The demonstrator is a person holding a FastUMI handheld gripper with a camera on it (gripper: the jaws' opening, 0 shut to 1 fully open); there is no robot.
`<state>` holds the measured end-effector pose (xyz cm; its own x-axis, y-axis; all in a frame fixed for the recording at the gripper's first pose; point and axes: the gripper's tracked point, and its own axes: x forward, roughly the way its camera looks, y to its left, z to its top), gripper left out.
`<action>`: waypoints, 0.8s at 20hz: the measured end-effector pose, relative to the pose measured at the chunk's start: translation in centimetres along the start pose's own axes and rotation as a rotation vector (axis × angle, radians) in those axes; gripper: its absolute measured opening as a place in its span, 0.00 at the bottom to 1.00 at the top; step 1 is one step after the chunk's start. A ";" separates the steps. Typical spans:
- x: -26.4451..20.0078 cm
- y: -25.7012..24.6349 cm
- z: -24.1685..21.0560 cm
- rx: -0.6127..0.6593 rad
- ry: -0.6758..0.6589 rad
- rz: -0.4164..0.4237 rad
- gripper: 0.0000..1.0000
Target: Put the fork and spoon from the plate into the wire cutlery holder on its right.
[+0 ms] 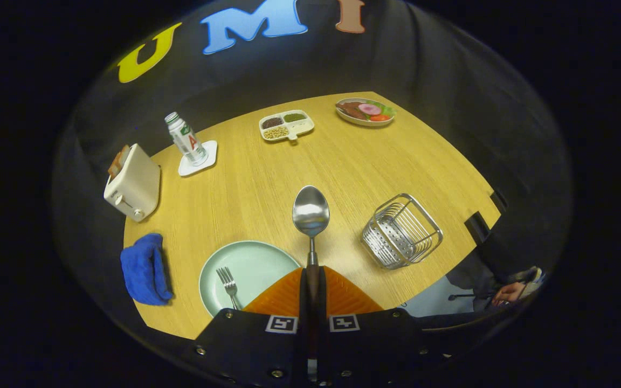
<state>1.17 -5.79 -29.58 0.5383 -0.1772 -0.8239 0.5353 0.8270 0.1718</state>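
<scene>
The gripper [312, 280] has its two fingers pressed together on the dark handle of the spoon [311, 211], pinching it so that the shiny bowl sticks out straight ahead toward twelve o'clock, lifted above the wooden table [343, 161]. Just below and to the left of the fingers, at about eight o'clock from the spoon, sits the pale green plate [259, 261] with the fork [228, 285] lying on it, tines pointing away from the gripper. The wire cutlery holder [402, 230] stands to the right of the plate — roughly three o'clock from the fingertips, well apart from the spoon, and with nothing in it.

Farther round the table: a blue cloth [144, 268] bunched at nine o'clock near the edge, a cream toaster [132, 183] at ten with something brown in its slot, a small bottle [186, 139] on a white coaster [198, 159] at eleven. Beyond the spoon, a divided dish [287, 125] of beans or grains, and at one o'clock a plate of food [365, 111].
</scene>
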 end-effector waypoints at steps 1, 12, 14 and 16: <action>-0.1 -0.8 0.3 0.021 0.004 -0.012 0.07; -0.3 -6.2 -0.3 0.203 0.115 -0.086 0.07; -0.2 -6.8 -0.6 0.232 0.149 -0.095 0.07; -0.2 -7.4 -0.9 0.258 0.188 -0.102 0.07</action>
<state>-3.52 -11.40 -31.16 0.3567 -0.1310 -0.9250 0.7403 0.6436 0.1943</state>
